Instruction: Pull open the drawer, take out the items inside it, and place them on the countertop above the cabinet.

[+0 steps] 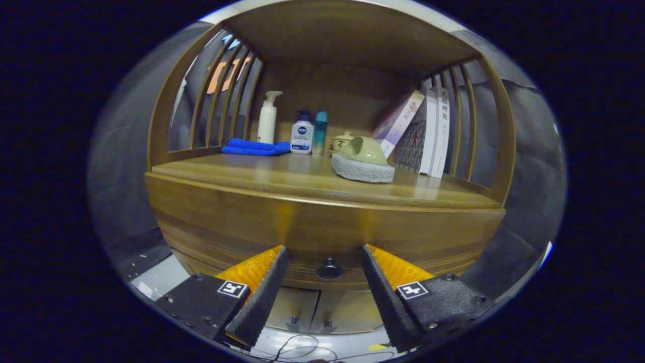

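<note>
The drawer sits shut in the cabinet front, its long axis running side to side under the tabletop, its face turned toward the claw. Its round knob lies between the fingers, near their tips, untouched. On the tabletop stand a blue cloth, a pump bottle, two smaller bottles, a small pot, a scrubbing sponge and leaning books. The claw points level at the drawer, spread wide, holding nothing.

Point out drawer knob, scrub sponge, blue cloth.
drawer knob (329,270): gripper view, round face, between the open fingers.
scrub sponge (364,160): gripper view, green handle top.
blue cloth (254,147): gripper view, middle of the fold.
</note>
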Demonstrator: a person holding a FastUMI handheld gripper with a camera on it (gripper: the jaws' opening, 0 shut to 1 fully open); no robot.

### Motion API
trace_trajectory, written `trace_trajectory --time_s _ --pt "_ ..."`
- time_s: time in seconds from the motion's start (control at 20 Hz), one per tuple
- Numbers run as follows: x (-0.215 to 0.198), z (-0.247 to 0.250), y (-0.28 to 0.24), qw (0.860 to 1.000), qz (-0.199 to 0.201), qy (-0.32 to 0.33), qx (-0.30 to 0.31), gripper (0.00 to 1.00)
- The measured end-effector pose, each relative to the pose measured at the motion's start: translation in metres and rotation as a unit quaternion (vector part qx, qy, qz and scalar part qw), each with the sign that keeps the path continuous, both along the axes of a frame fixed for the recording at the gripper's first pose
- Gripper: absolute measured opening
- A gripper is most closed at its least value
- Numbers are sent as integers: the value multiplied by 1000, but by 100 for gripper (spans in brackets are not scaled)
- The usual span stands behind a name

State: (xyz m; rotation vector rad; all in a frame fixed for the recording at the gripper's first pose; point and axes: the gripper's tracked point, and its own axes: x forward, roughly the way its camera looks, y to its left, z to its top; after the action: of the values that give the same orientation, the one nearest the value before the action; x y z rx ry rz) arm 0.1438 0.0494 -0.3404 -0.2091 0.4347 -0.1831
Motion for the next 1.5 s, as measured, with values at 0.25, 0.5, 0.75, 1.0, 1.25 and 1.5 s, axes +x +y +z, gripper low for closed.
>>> trace_trajectory --time_s 0.25,0.5,0.75,1.0,1.25,1.5 --pt "-5 1 -2 999 36 22 -18 93" --pt "-14 26 -22 999 35 12 5 93" --pt "-50 48 -33 999 40 18 23 93" --pt "-97 92 -43 998 52 8 23 93" --pt "-142 169 -48 997 65 -41 23 93" --pt "-182 263 -42 989 86 -106 50 93"
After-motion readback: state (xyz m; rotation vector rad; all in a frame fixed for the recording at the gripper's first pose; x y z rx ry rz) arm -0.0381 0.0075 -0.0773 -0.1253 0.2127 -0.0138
